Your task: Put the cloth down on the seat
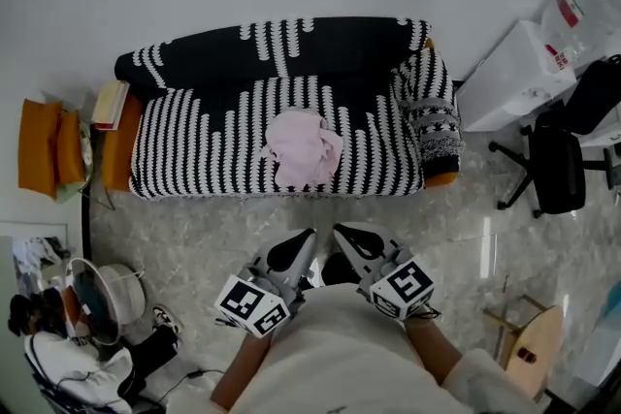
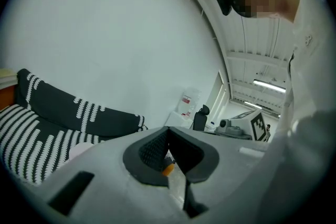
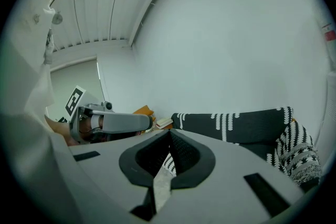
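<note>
- Nearest, held close to the person's body, the left gripper [image 1: 307, 236] and the right gripper [image 1: 340, 232] point toward the sofa, their tips just beside each other. Both sets of jaws are closed with nothing between them. Turning either wrist could knock one gripper against the other.
- Low on the left, a fan [image 1: 92, 301] and a cable [image 1: 184, 373] sit on the floor [image 1: 194, 228] near the person. A careless step that way could catch them.
- Farther off, the pink cloth [image 1: 304, 146] lies crumpled on the striped sofa seat [image 1: 204, 150], about mid-width, its lower fold near the front edge. The placing looks finished. Reaching in again could snag a fold and drag the cloth over that edge onto the floor.
</note>
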Motion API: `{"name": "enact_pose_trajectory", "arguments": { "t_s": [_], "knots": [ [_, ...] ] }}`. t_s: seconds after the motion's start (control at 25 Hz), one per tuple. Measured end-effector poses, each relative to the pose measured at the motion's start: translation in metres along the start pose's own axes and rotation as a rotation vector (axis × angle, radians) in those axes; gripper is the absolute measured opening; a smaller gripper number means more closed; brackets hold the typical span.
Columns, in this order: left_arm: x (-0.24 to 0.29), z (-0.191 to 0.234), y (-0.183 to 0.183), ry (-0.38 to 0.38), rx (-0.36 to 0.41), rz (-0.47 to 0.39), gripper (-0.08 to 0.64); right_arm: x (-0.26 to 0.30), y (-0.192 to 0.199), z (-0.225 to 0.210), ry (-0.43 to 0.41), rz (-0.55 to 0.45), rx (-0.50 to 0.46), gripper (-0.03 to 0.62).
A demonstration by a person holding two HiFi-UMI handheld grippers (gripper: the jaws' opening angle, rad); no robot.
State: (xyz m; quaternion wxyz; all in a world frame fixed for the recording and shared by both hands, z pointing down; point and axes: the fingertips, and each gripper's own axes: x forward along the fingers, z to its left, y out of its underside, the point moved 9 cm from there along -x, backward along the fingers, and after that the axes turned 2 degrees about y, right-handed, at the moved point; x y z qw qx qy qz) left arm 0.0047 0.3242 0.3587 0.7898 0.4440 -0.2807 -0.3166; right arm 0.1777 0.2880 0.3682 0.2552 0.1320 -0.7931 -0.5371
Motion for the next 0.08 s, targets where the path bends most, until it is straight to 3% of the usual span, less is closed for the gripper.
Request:
{"name": "enact_pose_trajectory", "arguments": {
  "t_s": [0.08],
  "knots": [
    [0.0002, -0.0003, 0.0003, 0.0, -0.004, -0.001, 0.012, 0.0001, -0.0011, 0.0004, -0.001, 0.004, -0.001, 0.008]
  ]
}}
